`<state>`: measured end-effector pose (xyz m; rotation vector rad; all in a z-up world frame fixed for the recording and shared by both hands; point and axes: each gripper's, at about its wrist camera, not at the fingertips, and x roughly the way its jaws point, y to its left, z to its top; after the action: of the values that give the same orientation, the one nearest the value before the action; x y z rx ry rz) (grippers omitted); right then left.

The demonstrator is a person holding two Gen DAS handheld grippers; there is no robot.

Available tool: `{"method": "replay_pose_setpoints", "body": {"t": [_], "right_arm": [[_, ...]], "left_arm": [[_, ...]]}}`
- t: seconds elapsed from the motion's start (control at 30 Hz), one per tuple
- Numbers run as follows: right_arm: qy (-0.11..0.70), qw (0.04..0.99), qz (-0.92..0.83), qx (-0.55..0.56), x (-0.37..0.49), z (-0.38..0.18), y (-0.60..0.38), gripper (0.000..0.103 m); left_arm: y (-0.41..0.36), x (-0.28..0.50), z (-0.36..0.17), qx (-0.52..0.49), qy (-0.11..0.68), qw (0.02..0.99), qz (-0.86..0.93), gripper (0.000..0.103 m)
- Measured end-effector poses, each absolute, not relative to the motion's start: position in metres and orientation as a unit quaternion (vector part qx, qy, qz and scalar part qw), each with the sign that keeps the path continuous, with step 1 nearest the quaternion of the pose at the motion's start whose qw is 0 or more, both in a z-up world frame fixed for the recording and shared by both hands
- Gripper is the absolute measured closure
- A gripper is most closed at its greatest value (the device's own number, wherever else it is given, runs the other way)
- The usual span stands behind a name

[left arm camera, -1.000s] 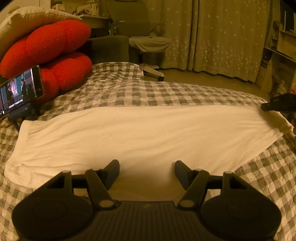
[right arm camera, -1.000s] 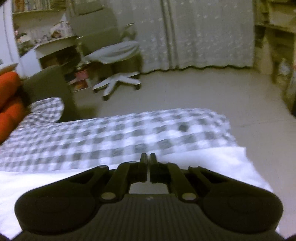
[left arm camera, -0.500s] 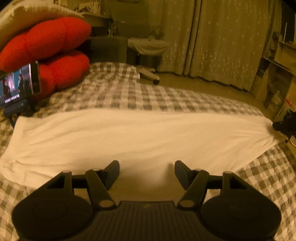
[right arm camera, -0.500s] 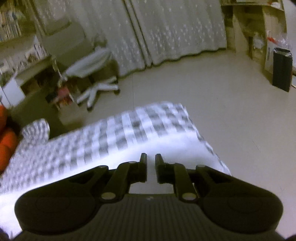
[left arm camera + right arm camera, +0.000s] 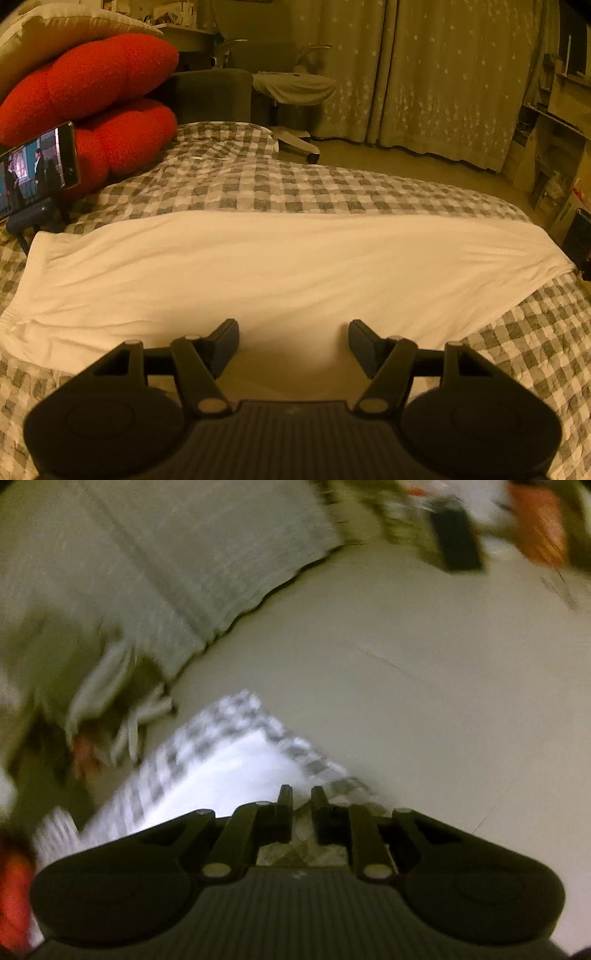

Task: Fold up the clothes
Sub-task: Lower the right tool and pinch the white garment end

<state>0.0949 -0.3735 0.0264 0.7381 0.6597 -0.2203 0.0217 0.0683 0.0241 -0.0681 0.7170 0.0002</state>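
A: Where was the white garment [image 5: 280, 273]?

B: It lay spread in a long band across the bed [image 5: 258, 188], on the grey-and-white checked cover, its length running from the left side to the right. The left end sat close to a phone [image 5: 37, 168] propped on a stand, screen lit. The right end reached nearly to the bed's edge.

A: And the left gripper [image 5: 293, 338]?

B: It hovered over the near edge of the garment with its jaws standing wide apart. Nothing was between them but the cloth lying flat beneath; the fingers [image 5: 221, 341] gripped nothing.

A: What about the right gripper [image 5: 302, 805]?

B: Its view was blurred and tilted. The jaws were opening, with a narrow gap showing, and no cloth was caught in that gap. Past the tips, the corner of the bed appeared, with the white garment's end [image 5: 225, 775] lying on the checked cover. The pale floor [image 5: 406, 686] filled the rest.

A: Anything else nearby?

B: Red cushions [image 5: 96, 99] were stacked at the head of the bed behind the phone, with a pale pillow on top. Beyond the bed stood an office chair [image 5: 291, 88] and long patterned curtains [image 5: 424, 74]. Shelving stood at the far right, though its contents were too dim to make out.
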Motion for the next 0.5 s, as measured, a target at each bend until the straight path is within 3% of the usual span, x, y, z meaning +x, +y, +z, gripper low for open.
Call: {"method": "replay_pose_setpoints", "body": {"t": [0.07, 0.2, 0.47, 0.5], "right_arm": [[0.31, 0.863, -0.101, 0.385, 0.09, 0.024, -0.379, 0.055], [0.307, 0.847, -0.088, 0.425, 0.093, 0.017, -0.379, 0.055], [0.296, 0.872, -0.085, 0.38, 0.104, 0.019, -0.364, 0.056], [0.296, 0.874, -0.086, 0.376, 0.105, 0.019, -0.362, 0.062]], "left_arm": [[0.069, 0.022, 0.024, -0.037, 0.351, 0.936, 0.001, 0.036], [0.069, 0.024, 0.023, -0.034, 0.351, 0.936, 0.002, 0.036], [0.067, 0.026, 0.022, -0.027, 0.348, 0.937, 0.006, 0.036], [0.067, 0.026, 0.021, -0.024, 0.348, 0.937, 0.007, 0.036]]}}
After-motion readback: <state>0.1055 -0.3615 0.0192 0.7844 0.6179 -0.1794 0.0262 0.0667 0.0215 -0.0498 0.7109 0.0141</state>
